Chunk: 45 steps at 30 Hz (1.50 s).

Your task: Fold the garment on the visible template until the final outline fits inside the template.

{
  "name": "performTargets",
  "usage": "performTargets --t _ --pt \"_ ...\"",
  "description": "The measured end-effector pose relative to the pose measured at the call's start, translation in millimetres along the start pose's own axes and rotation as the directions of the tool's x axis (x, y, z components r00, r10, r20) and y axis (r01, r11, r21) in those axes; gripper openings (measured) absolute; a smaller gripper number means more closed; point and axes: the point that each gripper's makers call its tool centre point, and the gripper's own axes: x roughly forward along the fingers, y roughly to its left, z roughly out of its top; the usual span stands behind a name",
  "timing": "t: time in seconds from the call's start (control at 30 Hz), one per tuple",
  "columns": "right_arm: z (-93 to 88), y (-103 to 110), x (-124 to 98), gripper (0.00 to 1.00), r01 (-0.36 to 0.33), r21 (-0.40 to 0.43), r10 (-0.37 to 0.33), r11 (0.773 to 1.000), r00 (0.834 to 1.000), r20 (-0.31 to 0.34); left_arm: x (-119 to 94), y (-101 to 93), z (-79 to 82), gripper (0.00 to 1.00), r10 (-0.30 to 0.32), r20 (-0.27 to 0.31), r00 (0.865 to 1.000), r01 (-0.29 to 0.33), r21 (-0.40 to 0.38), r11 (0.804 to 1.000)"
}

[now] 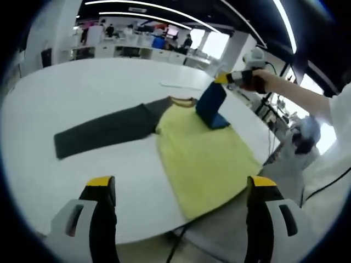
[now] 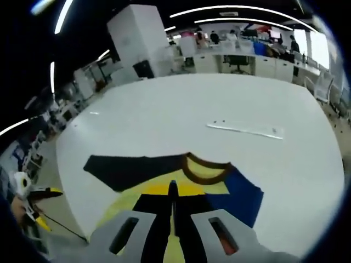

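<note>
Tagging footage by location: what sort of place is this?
Probably an open-plan office or lab: a large white table, desks with seated people behind, and long ceiling light strips.

The setting is an open-plan office or lab. A large white table occupies the foreground. Beyond the table stand rows of white desks with seated people and monitors. Linear ceiling lights run overhead, and a white column rises behind the table.
</note>
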Motion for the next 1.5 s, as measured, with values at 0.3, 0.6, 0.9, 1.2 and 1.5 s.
performTargets --t 0.3,0.6,0.9,1.2,1.5 --pt "-6.6 9.7 11.7 0.02 0.011 0.04 -0.011 0.999 1.0 -0.009 4.7 2.9 1.0 0.96 -0.008 0.006 1.0 0.008 -0.006 1.0" --pt "-12.4 25.3 23.4 0.02 0.01 0.037 -0.009 0.999 0.999 -0.039 11.7 4.6 0.6 0.96 -0.023 0.003 1.0 0.023 -0.008 1.0" --pt "-19.4 43.5 33.6 0.02 0.055 0.054 -0.054 0.997 0.998 -0.022 17.3 4.7 0.2 0.96 -0.04 -0.001 0.999 0.04 -0.009 0.999" --pt "-31.7 58.9 46.3 0.02 0.097 0.039 -0.095 0.995 0.995 -0.037 19.6 9.1 -0.7 0.95 -0.047 -0.004 0.999 0.047 -0.011 0.999" --pt "-34.0 70.1 57.5 0.02 0.123 0.104 -0.12 0.987 0.992 -0.042 24.5 12.1 -4.7 0.95 -0.063 -0.005 0.998 0.063 -0.019 0.998"
